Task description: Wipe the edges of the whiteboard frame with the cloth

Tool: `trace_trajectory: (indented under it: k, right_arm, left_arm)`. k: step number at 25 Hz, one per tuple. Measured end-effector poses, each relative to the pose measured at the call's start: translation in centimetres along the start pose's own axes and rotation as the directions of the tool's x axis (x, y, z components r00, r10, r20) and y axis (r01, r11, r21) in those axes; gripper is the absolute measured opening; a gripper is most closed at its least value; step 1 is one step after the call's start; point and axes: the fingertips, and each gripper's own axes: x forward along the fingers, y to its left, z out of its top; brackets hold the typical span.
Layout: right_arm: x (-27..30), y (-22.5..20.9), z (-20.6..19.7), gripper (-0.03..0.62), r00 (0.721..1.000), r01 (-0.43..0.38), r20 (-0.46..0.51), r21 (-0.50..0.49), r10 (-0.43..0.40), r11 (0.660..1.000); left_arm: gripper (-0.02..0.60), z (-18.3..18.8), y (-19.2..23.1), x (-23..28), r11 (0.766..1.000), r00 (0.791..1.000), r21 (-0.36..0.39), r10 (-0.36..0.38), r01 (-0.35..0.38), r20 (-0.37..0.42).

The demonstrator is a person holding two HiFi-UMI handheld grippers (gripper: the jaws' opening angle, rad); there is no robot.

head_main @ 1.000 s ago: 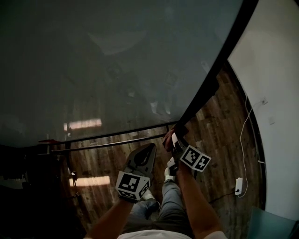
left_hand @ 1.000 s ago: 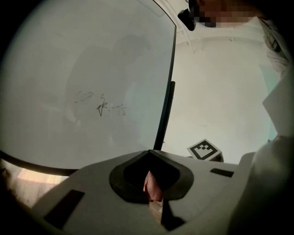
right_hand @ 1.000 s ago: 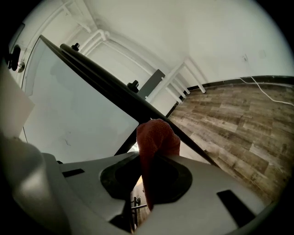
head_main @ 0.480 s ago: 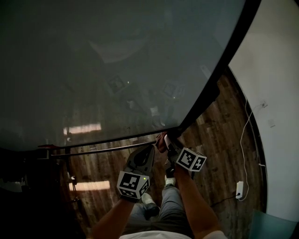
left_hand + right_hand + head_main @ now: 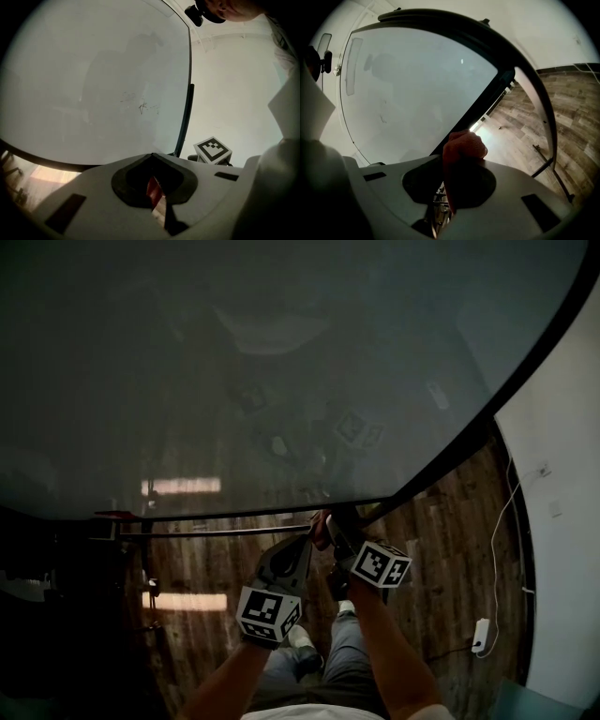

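— What's underneath?
— A dark wood-plank floor [image 5: 450, 549]. A white adapter [image 5: 481, 636] lies on it at four o'clock, its white cord [image 5: 495, 549] trailing toward two.
— Anything else?
— A person's shoe [image 5: 302, 637], at six o'clock.

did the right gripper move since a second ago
Yes, the right gripper slid its cloth left along the whiteboard frame, away from its bottom corner.

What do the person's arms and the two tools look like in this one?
The left tool and right tool have grey, wedge-shaped shells that taper to the tip, with a dark recess near it. Each carries a white cube with black square markers. No cables show. The forearms have no sleeves; a white top and grey trousers show below.
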Motion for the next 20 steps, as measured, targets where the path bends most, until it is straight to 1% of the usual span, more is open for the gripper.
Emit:
trace_trajectory:
  k: [7,10,13,16,18,20]
  right_arm:
    - [2.6,3.1,-3.2,0.048,0.996,-0.053,-0.069,-0.009,0.052,0.999]
    - [3.3,3.6,-4.6,0.048,0.993,-0.065,-0.101,0.02,0.067,0.998]
    - [2.3,2.5,-4.2,0.048,0.997,-0.012,-0.072,0.097,0.019,0.995]
    - [0.1,1.0,-2.5,0.048,0.999,0.041,-0.016,0.119,-0.039,0.992]
    - [-0.5,0.7,-1.8,0.048,0.999,0.047,0.003,0.119,-0.047,0.992]
    - [-0.4,0.9,-1.7,0.048,0.999,0.036,0.003,0.113,-0.036,0.993]
  left_arm:
    - [0.008,0.4,2.6,-2.8,0.998,0.998,-0.008,0.063,-0.063,0.013]
    - [0.008,0.6,3.2,-3.8,0.997,0.997,-0.01,0.082,-0.082,0.015]
    - [0.008,0.7,3.3,-4.4,0.995,0.995,-0.013,0.096,-0.096,0.018]
    - [0.008,1.1,3.0,-4.6,0.995,0.995,-0.023,0.101,-0.101,0.023]
    - [0.008,1.2,3.1,-4.7,0.994,0.994,-0.031,0.106,-0.105,0.025]
    - [0.008,1.2,3.5,-4.9,0.993,0.993,-0.038,0.117,-0.116,0.027]
